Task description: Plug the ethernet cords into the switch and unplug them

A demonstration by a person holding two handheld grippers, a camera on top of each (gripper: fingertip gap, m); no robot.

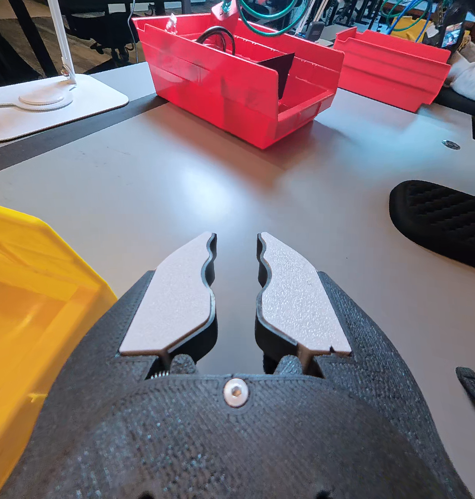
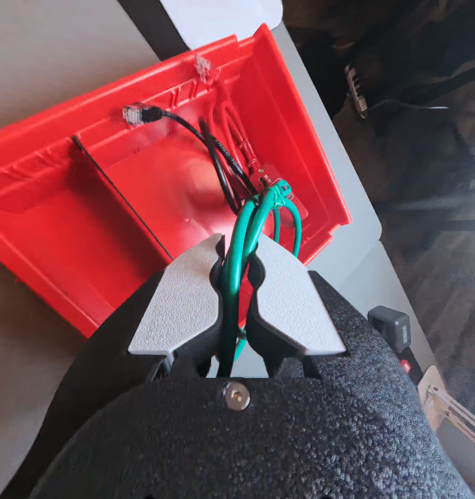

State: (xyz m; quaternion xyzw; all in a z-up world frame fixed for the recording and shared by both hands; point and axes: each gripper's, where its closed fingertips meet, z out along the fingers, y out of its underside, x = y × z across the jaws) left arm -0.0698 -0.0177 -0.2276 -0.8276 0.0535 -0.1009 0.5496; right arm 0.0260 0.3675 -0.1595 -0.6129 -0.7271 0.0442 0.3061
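My right gripper [image 2: 240, 243] is shut on a coiled green ethernet cord [image 2: 258, 216] and holds it over the right end of a red bin [image 2: 55, 216]. A black cord [image 2: 220, 159] with a clear plug [image 2: 135, 113] and a red cord [image 2: 231, 121] lie in that bin. My left gripper [image 1: 236, 237] is open and empty, low over the grey table [image 1: 177, 189], in front of the red bin [image 1: 231, 89]. The green cord's loops [image 1: 260, 29] hang above the bin in the left wrist view. No switch is in view.
A yellow bin [image 1: 28, 297] stands close on my left gripper's left. A second red bin [image 1: 387, 67] is at the back right. A black textured object [image 1: 441, 224] lies on the right. A white lamp base [image 1: 42, 105] sits at the back left. The left gripper's tips are roughly 40 cm from the right gripper's. My right tips are about 40 cm from the black textured object [image 1: 441, 224], my left tips only 25 cm.
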